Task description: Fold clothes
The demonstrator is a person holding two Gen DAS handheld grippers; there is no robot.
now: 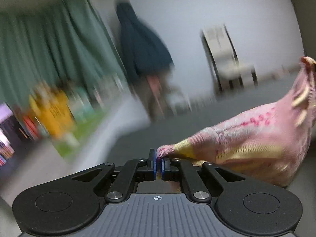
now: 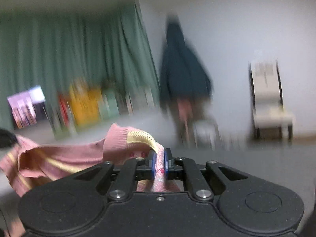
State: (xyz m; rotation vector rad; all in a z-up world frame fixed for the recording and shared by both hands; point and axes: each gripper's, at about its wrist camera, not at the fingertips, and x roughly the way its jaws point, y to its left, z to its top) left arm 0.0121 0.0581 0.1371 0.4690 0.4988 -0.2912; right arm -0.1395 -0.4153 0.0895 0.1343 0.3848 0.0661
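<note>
A pink knit garment (image 1: 246, 138) with yellow stripes and red stitching hangs in the air, stretched between both grippers. My left gripper (image 1: 158, 158) is shut on one pink corner of it; the cloth runs off to the right and up. My right gripper (image 2: 159, 159) is shut on another edge of the garment (image 2: 65, 158), which sags to the left and down below the gripper body. Both views are motion-blurred.
A green curtain (image 2: 79, 55) covers the back left. A dark coat (image 2: 183, 69) hangs on a stand by the white wall. A pale chair (image 2: 268, 102) stands at right. Colourful items (image 2: 85, 102) sit along the curtain. Grey surface (image 2: 256, 158) lies below.
</note>
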